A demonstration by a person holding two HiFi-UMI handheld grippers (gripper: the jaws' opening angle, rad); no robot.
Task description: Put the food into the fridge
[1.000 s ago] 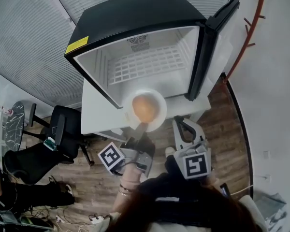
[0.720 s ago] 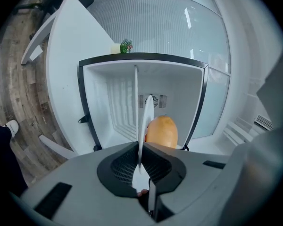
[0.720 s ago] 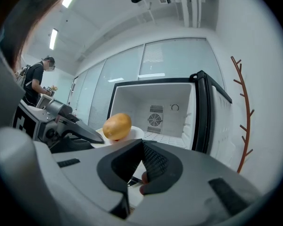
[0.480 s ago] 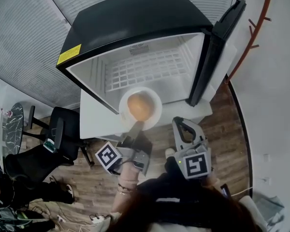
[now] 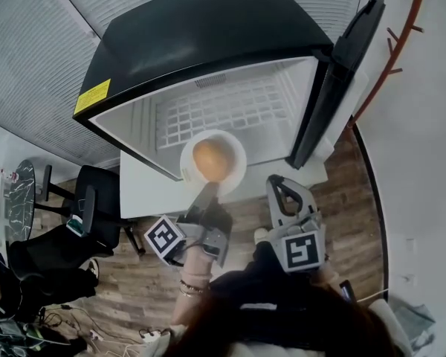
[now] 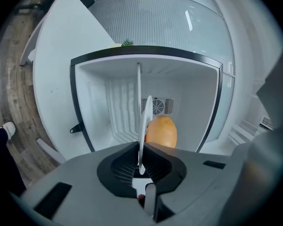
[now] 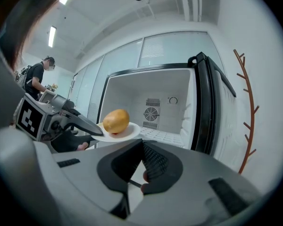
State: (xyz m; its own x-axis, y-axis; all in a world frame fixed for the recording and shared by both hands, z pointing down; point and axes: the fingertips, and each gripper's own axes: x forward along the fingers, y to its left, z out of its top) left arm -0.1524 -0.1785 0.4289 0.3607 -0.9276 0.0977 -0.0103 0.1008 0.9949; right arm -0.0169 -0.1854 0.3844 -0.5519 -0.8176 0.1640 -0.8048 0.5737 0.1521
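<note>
While aloft, one plate [image 5: 238, 153] (one fruit [image 5: 212, 160])

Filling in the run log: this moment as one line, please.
left gripper: shut on plate rim | plate: carries yellow food, before open fridge | right gripper: shut, empty

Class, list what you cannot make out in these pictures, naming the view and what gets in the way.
Sticker print on the fridge: head view, too small.
Shelf front: head view, plate covers it.
Part of the food: left gripper view, edge-on plate hides it.
Door inner face: right gripper view, seen edge-on.
</note>
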